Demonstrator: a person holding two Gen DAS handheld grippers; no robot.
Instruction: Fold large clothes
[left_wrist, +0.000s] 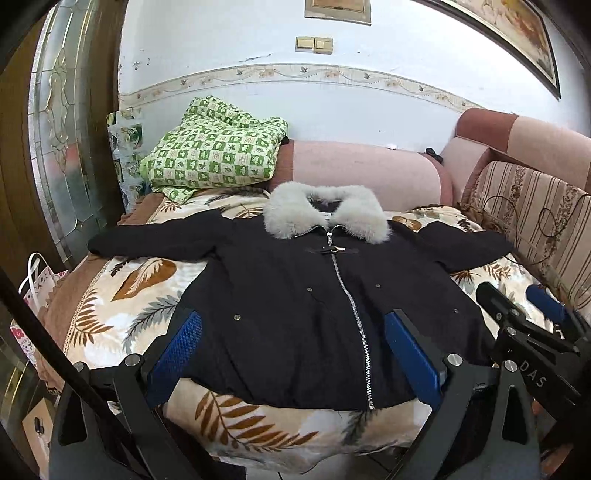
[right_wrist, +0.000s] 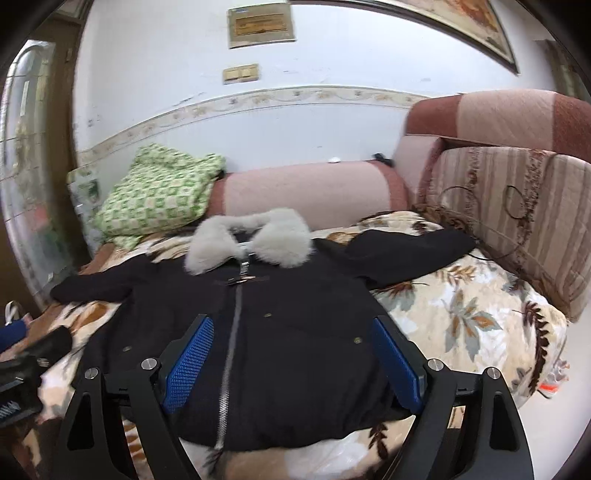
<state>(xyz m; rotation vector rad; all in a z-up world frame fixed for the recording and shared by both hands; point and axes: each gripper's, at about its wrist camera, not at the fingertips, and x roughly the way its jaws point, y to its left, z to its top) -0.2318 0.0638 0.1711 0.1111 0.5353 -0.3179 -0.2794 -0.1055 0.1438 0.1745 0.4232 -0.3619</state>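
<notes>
**Both tongs open over the coat**

My left tongs (left_wrist: 291, 343) stand wide apart with nothing between the blue pads (left_wrist: 412, 354); they hang above the lower half of the coat (left_wrist: 295, 295) and touch none of it. My right tongs (right_wrist: 293, 363) are spread too and empty, poised over the same lower half, slightly more to the right. In the left view I see the right tongs just off the coat's right side, over the bed's right edge.

The coat lies flat, front up, on the bed (left_wrist: 122, 295), zipped shut, with its zip (left_wrist: 351, 310) running from the collar down to the hem. The hem lies at the bed's near edge. The grey fur collar (left_wrist: 325, 214) is at the far end, near the pink bolster (left_wrist: 365, 173) along the bed's head. Both sleeves are spread out sideways: the left one reaches toward the bed's left edge, the right one toward the striped cushion (right_wrist: 517, 221) at the right edge.

A green checked pillow (left_wrist: 214, 151) sits in the far left corner, well apart from the coat. The right view is slightly blurred.
</notes>
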